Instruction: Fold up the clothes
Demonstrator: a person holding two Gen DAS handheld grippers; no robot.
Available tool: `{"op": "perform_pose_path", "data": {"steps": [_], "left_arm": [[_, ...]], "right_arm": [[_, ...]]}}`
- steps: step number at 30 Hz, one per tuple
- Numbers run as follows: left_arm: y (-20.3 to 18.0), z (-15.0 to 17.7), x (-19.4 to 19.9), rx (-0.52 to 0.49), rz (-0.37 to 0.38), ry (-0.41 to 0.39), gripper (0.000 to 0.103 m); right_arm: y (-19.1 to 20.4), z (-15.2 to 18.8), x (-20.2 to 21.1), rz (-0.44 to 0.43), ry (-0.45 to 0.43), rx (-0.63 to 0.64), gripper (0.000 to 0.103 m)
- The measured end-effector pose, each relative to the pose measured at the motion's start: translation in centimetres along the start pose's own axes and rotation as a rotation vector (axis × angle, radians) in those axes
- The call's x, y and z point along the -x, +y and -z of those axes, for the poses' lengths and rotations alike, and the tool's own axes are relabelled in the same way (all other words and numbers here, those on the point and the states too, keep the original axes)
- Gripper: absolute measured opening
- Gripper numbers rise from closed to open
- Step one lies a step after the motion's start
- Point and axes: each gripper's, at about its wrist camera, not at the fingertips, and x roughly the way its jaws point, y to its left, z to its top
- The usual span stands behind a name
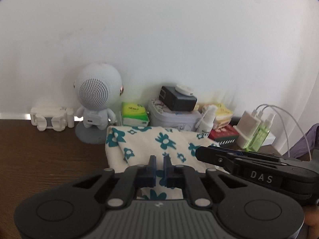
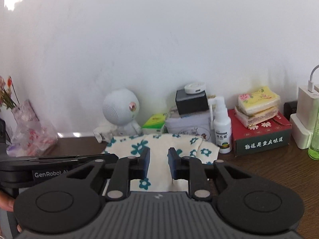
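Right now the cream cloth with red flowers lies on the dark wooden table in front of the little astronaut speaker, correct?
Not quite: the flowers are teal, not red. Both wrist views show it. The rest holds: the cream cloth lies on the dark wooden table in front of the little astronaut speaker.

soft daylight | slight blur | fisheye bending, dark corners | glare top-left
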Motion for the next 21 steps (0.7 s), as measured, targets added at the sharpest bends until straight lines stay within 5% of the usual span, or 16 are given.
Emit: {"op": "perform_pose_path", "data": {"steps": [3,8,11,13,15,21], "left_arm": [[1.4,0.6,-0.9,0.064,0.014,0.010,0.006],[1.4,0.4,-0.2,0.054,0.016,-0.001,0.006],[0.7,0.5,1.7,0.028,0.029,-0.049,0.035],[-0.1,1.0,3.6,-0.001,0.019,-0.111,0.076],[-1.1,1.8,6.0,-0.052,-0.008,-0.190,0.101],[-3.5,4.2,12.4,-0.062,-0.118,-0.245,0.103]], "right_arm": [[-0.4,1.0,-0.9,0.053,0.032,-0.006,0.014],[-1.4,1.4,-0.2,-0.003,0.017,-0.062,0.018],[-0.9,1.3,1.7,-0.029,-0.019,-0.063,0.038],[-0.4,1.4,3.5,-0.021,-0.050,-0.035,0.054],[0.3,1.6,5.4,-0.009,-0.076,-0.005,0.070],[1.6,3.4,11.8,0.079,-0.109,0.097,0.102]]}}
